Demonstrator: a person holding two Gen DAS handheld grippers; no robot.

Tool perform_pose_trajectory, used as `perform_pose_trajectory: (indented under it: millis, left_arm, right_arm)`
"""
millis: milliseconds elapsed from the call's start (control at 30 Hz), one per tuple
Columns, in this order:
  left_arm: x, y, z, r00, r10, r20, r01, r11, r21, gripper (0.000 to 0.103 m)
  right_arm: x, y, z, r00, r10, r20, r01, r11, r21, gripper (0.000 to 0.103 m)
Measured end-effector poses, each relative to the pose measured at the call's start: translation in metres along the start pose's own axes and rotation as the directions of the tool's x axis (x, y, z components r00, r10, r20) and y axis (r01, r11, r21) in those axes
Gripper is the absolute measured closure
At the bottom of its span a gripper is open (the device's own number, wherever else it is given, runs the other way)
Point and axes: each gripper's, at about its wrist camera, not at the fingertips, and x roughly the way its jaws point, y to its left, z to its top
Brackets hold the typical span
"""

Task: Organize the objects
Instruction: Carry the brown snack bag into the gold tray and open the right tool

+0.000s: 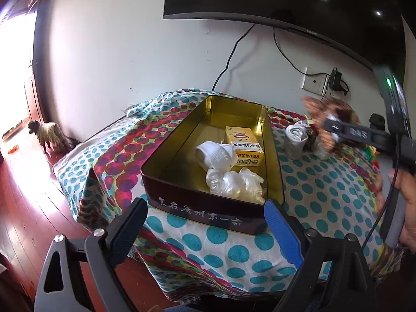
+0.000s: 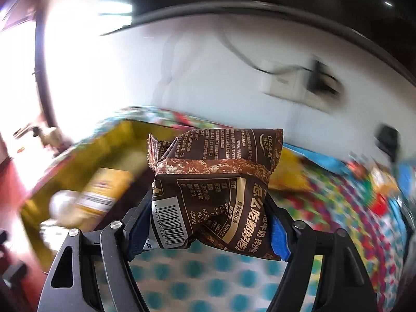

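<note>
On the spotted desk (image 1: 325,192), three things were already laid in the tin (image 1: 166,153), the left tool (image 1: 205,230) was held open and empty, and a brown packet (image 2: 213,195), clamped in the right tool (image 2: 208,231), was yet to be stowed, like the grey roll (image 1: 295,140).

The far half of the tin (image 1: 179,153) stands bare and open from above; its near right end is filled by a yellow box (image 1: 244,145), a white sock (image 1: 215,156) and crumpled plastic (image 1: 234,182). Dotted cloth along the worktop's (image 1: 319,195) near edge lies free. Clutter (image 1: 296,137) crowds the far right corner.
</note>
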Motion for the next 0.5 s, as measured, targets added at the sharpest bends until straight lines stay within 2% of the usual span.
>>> perform_pose_trajectory:
  millis: [100, 267, 500]
  left_arm:
    - [-0.001, 0.003, -0.002, 1.000, 0.005, 0.009, -0.005, 1.000, -0.013, 0.010]
    - [-0.005, 0.002, -0.002, 1.000, 0.015, 0.028, -0.015, 1.000, 0.008, 0.010]
    - [0.002, 0.004, -0.003, 1.000, 0.009, 0.015, -0.009, 1.000, 0.012, 0.010]
  right_arm:
    - [0.011, 0.045, 0.009, 0.997, 0.072, -0.030, -0.073, 0.996, -0.052, 0.029]
    - [0.042, 0.094, 0.014, 0.988, 0.121, -0.098, -0.130, 0.987, -0.091, 0.029]
    - [0.078, 0.120, 0.019, 0.978, 0.130, -0.162, -0.156, 0.975, -0.157, 0.028]
